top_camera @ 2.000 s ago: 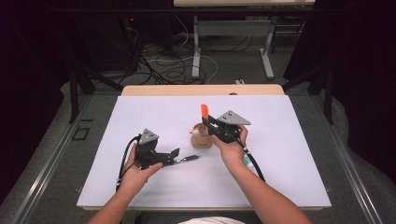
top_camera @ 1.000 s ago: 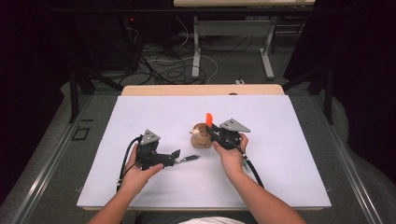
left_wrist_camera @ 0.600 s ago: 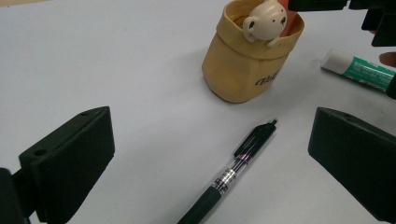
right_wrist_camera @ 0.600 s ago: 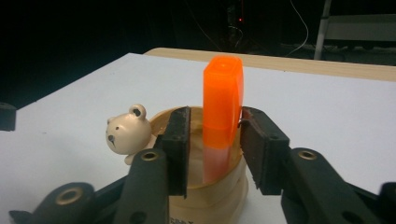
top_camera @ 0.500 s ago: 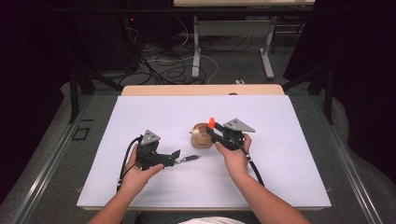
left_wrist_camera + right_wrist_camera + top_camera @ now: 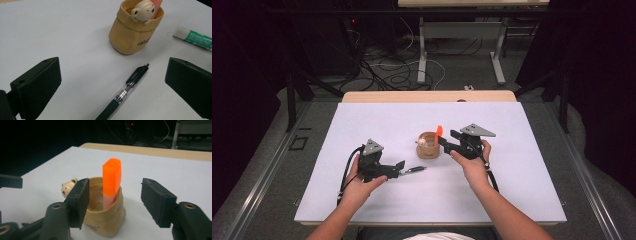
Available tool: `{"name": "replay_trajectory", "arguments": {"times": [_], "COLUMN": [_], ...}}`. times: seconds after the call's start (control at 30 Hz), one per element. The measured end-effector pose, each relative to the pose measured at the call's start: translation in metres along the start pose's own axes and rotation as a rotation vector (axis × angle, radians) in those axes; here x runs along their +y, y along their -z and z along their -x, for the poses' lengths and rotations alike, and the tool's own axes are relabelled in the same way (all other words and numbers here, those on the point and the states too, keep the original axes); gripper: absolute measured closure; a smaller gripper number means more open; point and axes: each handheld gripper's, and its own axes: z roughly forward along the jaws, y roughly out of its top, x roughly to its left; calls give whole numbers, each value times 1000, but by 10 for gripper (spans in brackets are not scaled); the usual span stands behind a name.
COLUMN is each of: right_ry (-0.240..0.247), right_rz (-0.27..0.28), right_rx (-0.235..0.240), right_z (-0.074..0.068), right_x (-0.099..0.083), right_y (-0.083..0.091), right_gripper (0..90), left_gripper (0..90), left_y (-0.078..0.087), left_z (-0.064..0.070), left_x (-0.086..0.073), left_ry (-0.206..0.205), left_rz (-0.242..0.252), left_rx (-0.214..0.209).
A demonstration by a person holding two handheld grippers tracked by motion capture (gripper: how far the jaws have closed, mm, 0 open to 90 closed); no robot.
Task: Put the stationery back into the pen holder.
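Marker [image 6: 112, 182], orange, stands upright in the cup [image 6: 103, 220], lower end inside, cap end well above the rim. Right gripper [image 6: 113, 200] sits just beside the cup with its jaws spread either side of the marker, touching nothing. The cup sits near mid-table [image 6: 532, 200], and a bear figure [image 6: 143, 11] perches on its rim.

Left gripper [image 6: 112, 85] rests low, to the cup's left in the high view, jaws wide apart around the pen [image 6: 125, 93], which lies flat just short of the cup, tip toward it. A tube [image 6: 192, 37] lies beyond, beside the cup.

Risks, as judged:
- The cup looks light and soft-walled. A jaw catching the rim or the marker on the way out would likely tip it.
- The marker leans on the rim only, so a nudge could swing it over.
- On closing, the left jaws may pinch the pen off-centre, since it lies slantwise between them, and roll it toward the cup.

Versus two seconds ago: the marker was then held up in the right gripper above the cup. It has since come down into the cup and been let go. Left gripper and pen are unchanged.
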Motion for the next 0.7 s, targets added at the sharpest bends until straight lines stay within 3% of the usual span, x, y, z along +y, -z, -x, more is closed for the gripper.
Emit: {"name": "replay_trajectory", "arguments": {"times": [0.2, 0.47, 0.7], "right_ry": [58, 25, -53], "right_rz": [-125, -170, -226], "right_rx": [-40, -28, -27], "right_z": [1, 6, 16], "right_x": [11, 18, 23], "right_y": [11, 15, 18], "right_gripper": [314, 211, 145], "left_gripper": [6, 6, 7], "left_y": [0, 1, 2], "left_z": [0, 0, -1], "left_x": [0, 0, 1], "left_ry": [1, 5, 13], "left_rz": [4, 6, 5], "left_rx": [-3, -3, -6]}}
